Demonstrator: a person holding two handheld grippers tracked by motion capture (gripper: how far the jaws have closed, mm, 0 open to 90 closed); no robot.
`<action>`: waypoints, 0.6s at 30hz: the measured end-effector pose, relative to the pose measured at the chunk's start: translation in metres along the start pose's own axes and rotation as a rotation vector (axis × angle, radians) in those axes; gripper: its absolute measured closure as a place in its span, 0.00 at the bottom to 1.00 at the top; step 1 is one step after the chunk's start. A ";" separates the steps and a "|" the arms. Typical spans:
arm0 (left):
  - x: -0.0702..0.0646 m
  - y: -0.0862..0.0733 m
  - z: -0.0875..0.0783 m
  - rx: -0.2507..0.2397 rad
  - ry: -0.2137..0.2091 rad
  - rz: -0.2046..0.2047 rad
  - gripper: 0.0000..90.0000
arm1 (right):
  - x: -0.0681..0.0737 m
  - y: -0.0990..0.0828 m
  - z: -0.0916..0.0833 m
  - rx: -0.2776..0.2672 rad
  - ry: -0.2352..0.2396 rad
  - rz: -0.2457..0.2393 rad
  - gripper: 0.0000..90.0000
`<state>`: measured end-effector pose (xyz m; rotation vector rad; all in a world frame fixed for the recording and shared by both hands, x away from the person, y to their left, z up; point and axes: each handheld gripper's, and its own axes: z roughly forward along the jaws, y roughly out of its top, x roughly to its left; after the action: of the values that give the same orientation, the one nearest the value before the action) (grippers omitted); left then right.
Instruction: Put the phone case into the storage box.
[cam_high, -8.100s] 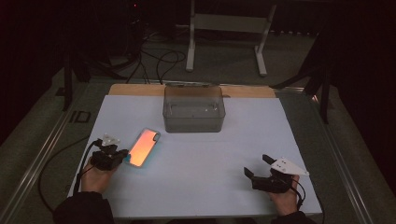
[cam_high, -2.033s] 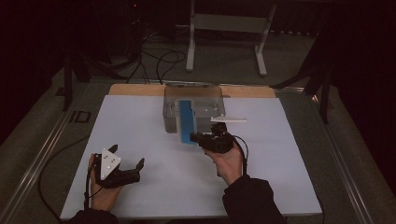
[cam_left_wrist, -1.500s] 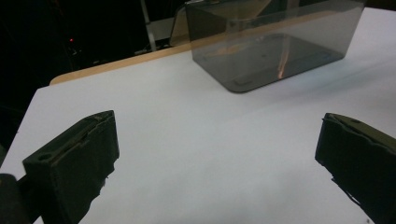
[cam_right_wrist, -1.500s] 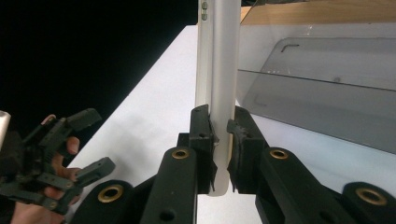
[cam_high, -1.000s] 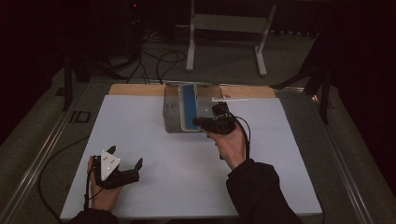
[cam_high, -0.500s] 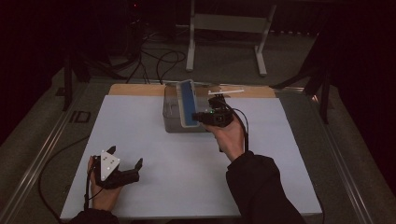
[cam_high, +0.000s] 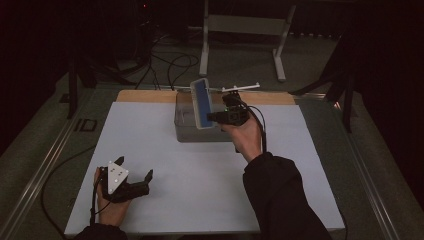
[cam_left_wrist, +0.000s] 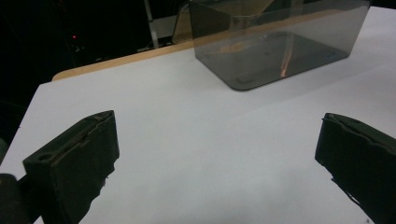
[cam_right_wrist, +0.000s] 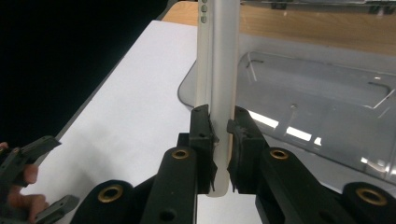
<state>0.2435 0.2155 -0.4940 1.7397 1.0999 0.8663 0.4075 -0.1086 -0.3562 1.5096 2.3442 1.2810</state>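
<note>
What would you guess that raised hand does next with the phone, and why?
Probably lower it into the grey bin. The right hand-held gripper is shut on the phone, holding it upright over the open bin, which looks empty. The left hand-held gripper sits open on the table, uninvolved.

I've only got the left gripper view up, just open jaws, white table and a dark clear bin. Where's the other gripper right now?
Observer: The right gripper is raised over the bin, shut on a phone.
Operator: How is the phone held?
Observer: On edge, upright, jaws clamped on its lower end, screen side toward the left in the high view.
Operator: Anything inside the bin?
Observer: The right gripper view shows a bare floor in the part visible.
</note>
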 end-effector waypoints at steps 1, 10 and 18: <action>0.000 0.000 0.000 0.001 0.000 0.001 0.00 | -0.001 0.002 0.000 -0.004 -0.008 0.001 0.91; -0.001 0.000 -0.001 -0.008 0.001 0.003 0.01 | -0.006 0.014 0.002 0.002 -0.044 0.020 0.91; -0.001 0.000 -0.001 -0.009 0.005 0.004 0.01 | -0.008 0.022 0.007 0.015 -0.080 0.034 0.91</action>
<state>0.2424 0.2149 -0.4934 1.7334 1.0945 0.8770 0.4310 -0.1068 -0.3489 1.5806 2.2934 1.1894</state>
